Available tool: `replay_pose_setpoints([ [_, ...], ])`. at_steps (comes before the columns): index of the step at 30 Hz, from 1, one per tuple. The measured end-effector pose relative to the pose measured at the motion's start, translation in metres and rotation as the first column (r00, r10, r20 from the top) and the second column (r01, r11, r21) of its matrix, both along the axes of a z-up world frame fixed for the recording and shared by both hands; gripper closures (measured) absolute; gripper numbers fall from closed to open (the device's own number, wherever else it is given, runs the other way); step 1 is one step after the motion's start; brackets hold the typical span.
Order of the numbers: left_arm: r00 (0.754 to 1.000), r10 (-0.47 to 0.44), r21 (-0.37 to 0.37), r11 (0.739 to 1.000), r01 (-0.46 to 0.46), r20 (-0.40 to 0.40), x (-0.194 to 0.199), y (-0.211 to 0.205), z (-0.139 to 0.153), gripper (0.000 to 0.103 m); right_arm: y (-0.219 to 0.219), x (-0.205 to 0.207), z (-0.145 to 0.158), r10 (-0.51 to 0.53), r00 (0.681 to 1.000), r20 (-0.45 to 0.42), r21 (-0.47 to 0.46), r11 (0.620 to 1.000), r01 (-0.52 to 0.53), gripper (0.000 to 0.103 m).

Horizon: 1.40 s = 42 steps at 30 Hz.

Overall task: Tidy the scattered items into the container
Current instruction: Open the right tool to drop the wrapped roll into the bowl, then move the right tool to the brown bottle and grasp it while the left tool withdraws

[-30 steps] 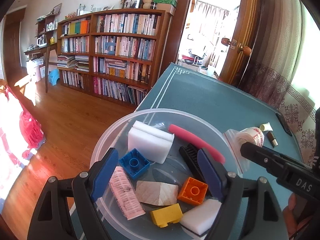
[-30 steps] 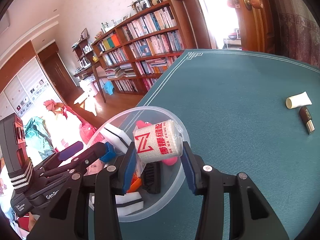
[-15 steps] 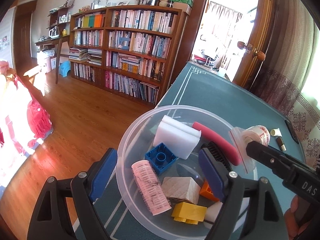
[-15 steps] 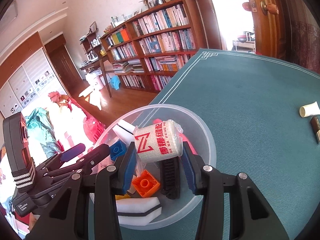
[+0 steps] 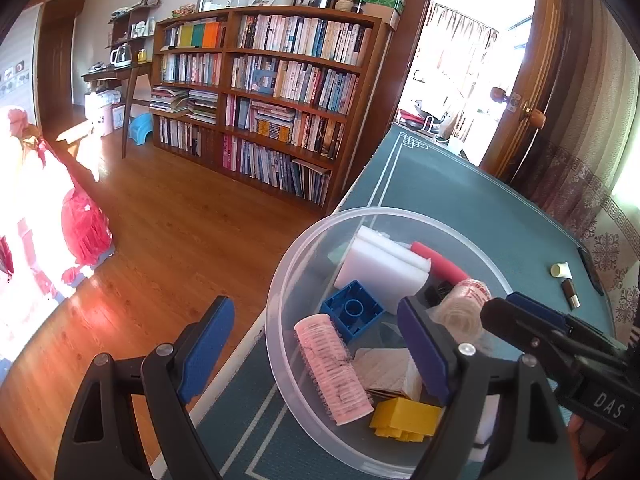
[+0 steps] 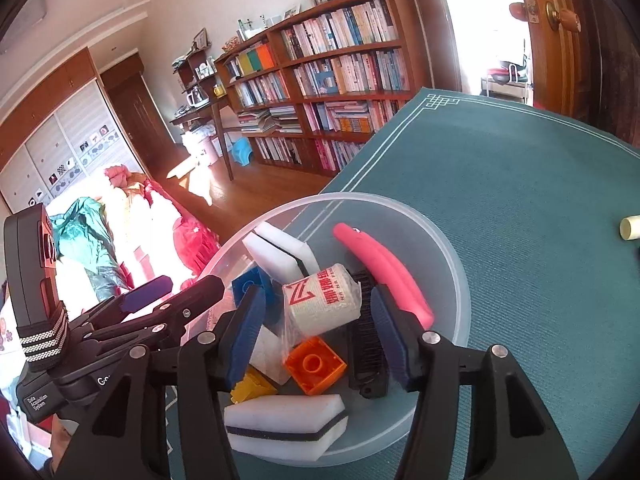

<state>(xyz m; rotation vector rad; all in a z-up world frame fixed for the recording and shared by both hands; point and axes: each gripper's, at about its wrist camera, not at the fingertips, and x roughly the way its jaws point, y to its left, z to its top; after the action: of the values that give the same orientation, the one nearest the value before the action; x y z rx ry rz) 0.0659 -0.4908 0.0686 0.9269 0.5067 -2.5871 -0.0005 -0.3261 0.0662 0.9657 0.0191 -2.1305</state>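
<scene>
A clear plastic bowl (image 5: pixel 280 292) (image 6: pixel 452 264) stands at the corner of the teal table. It holds white sponges (image 6: pixel 280 428), a blue brick (image 5: pixel 352 312), an orange brick (image 6: pixel 316 364), a yellow brick (image 5: pixel 404 420), a pink hair roller (image 5: pixel 336 368) and a pink-handled black brush (image 6: pixel 380 268). A bagged bandage roll (image 6: pixel 320 300) (image 5: pixel 460 308) lies on the pile, just past my right gripper (image 6: pixel 318 334), which is open over the bowl with gaps beside both pads. My left gripper (image 5: pixel 316 348) is open, straddling the bowl's near-left rim, holding nothing.
A white tube (image 5: pixel 560 269) (image 6: pixel 630 228), a small brown stick (image 5: pixel 570 294) and a dark flat object (image 5: pixel 590 272) lie on the table to the right. The table edge drops to wooden floor on the left. A bookcase (image 5: pixel 272 92) stands behind.
My right gripper carried the roll over the bowl, lowered, and its fingers parted; the roll now rests among the items. My left gripper shifted left, toward the bowl's rim.
</scene>
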Motion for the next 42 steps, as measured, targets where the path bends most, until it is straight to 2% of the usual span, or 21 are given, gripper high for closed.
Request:
replay_pose_setpoints([
  [22, 0.999, -0.048, -0.009, 0.999, 0.048, 0.017, -0.004, 0.018, 0.001, 0.016, 0.043, -0.002, -0.007, -0.111, 0.994, 0.004, -0.014, 0.994, 0.111, 0.044],
  [42, 0.987, -0.16, -0.061, 0.985, 0.161, 0.018, -0.03, 0.07, 0.017, 0.014, 0.114, -0.025, -0.022, -0.249, 0.968, 0.013, 0.027, 0.968, 0.249, 0.044],
])
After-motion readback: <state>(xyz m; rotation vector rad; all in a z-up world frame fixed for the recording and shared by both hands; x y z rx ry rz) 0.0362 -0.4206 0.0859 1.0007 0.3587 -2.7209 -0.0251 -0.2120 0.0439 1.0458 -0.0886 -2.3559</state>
